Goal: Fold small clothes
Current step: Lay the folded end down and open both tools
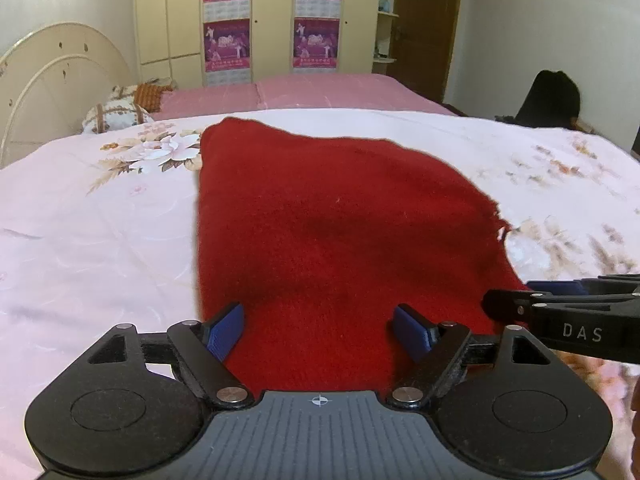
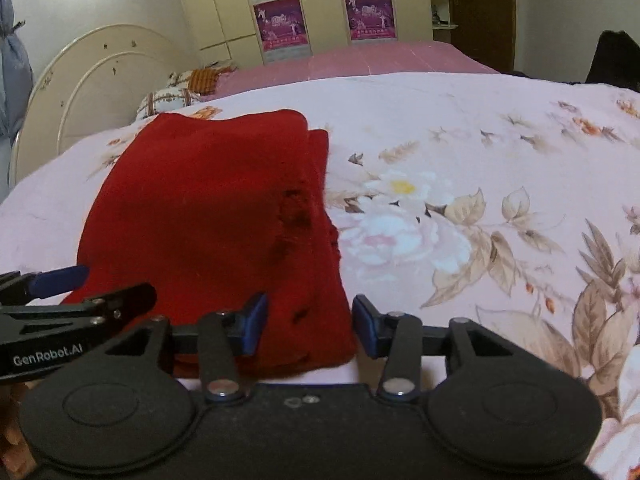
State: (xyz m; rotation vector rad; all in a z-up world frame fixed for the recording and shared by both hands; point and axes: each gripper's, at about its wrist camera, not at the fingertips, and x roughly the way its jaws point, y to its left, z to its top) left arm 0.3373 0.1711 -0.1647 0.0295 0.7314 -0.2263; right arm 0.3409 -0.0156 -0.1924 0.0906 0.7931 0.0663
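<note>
Red garment (image 1: 328, 216) lies folded beneath left gripper (image 1: 320, 330), wide apart, and right gripper (image 2: 310, 326), half-parted, both angled down.

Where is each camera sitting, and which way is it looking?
Left wrist: rides the left gripper, looks across the red garment on the floral bedspread; the right gripper pokes in from the right.
Right wrist: rides the right gripper, at the garment's right edge; the left gripper pokes in from the left.
Shared: garment, bedspread, wardrobe.

Left claw (image 1: 319, 332) open over red garment (image 1: 320, 220) on bedspread (image 1: 100, 240).
</note>
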